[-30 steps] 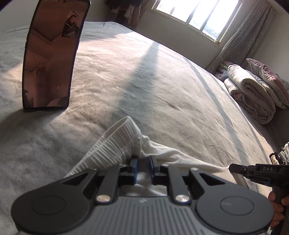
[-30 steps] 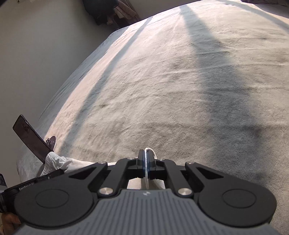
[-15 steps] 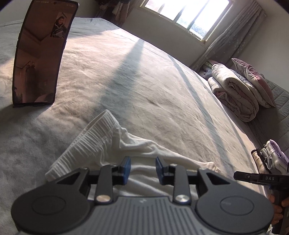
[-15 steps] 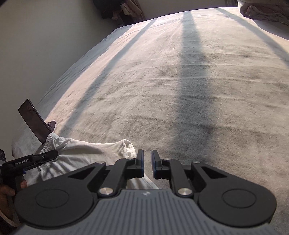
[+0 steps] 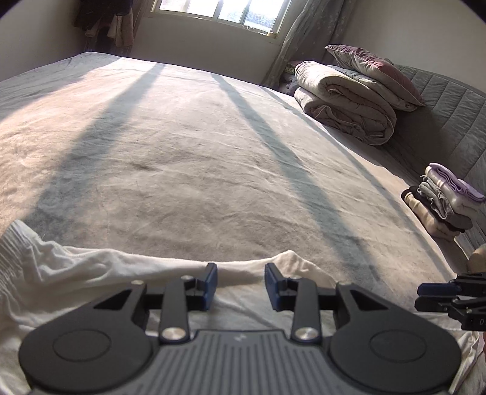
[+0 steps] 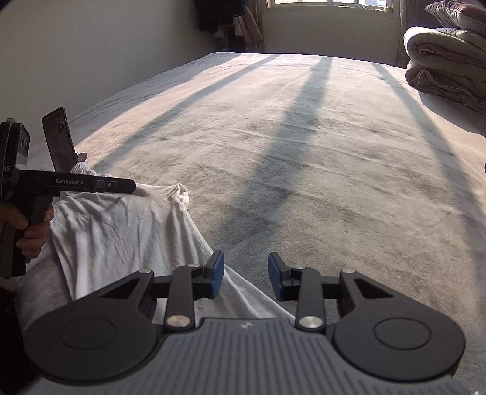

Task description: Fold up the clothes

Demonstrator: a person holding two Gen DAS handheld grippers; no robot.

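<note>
A white garment [image 5: 100, 273] is seen spread, rumpled, at the bed's [image 5: 197, 158] near edge; how far it is folded cannot be told. Both the left gripper [image 5: 240, 284] and right gripper [image 6: 246, 275] are held with jaws wide, empty. A folded stack [image 5: 443, 203] is seen at the right edge.

there were two claws, the left claw [image 5: 240, 284] and the right claw [image 6: 246, 275], each with two blue-padded fingers set apart. one white garment [image 6: 121, 231] lay on one bed [image 5: 197, 158]. one phone [image 6: 59, 144] stood propped near the garment. one rolled duvet [image 5: 343, 106] carried one pillow [image 5: 373, 71]. one stack of folded clothes [image 5: 440, 206] sat at the bed's right edge. one window [image 5: 218, 13] and one curtain [image 5: 306, 33] showed. one hand [image 6: 29, 226] gripped a handle.
</note>
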